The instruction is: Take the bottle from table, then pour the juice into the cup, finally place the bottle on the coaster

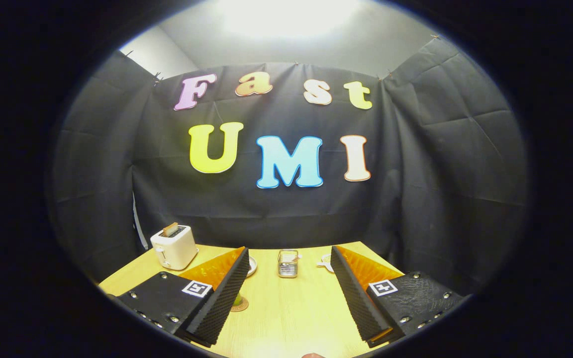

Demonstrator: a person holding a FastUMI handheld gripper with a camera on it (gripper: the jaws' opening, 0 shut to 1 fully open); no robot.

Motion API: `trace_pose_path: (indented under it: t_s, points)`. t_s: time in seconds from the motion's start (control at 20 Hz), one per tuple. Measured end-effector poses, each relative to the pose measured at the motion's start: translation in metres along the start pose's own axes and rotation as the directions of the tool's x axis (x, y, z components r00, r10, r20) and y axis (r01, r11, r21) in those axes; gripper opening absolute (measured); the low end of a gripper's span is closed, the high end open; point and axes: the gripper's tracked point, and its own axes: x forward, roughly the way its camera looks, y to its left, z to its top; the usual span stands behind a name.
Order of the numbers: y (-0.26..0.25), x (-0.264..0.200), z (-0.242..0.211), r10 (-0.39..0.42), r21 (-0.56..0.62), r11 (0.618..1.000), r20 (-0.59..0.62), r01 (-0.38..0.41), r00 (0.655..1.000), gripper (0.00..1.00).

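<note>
My gripper (289, 251) is open, held above the wooden table (286, 318), and nothing sits between its fingers. A small clear ribbed cup (288, 263) stands beyond the fingertips, in line with the gap, near the table's far edge. Beside the left finger (217, 303) lies a round brown coaster (241, 305). A green object (237, 300) rests on it, mostly hidden behind that finger. A small reddish rounded tip (311, 355) pokes up below the gap, closest to me; I cannot tell what it is.
A white toaster (174, 246) with a slice in it stands at the table's far left corner. A white plate (251, 266) peeks from behind the left fingertip. A small white item (324, 261) lies by the right fingertip. Black cloth walls close the booth behind the table.
</note>
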Motion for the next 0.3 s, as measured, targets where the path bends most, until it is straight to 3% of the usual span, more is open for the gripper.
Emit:
trace_pose_path:
  t_s: [0.3]
  points:
    - [-0.0102, -0.0031, 0.0093, -0.004, 0.011, 1.000, 0.025, 0.004, 1.000, 0.99]
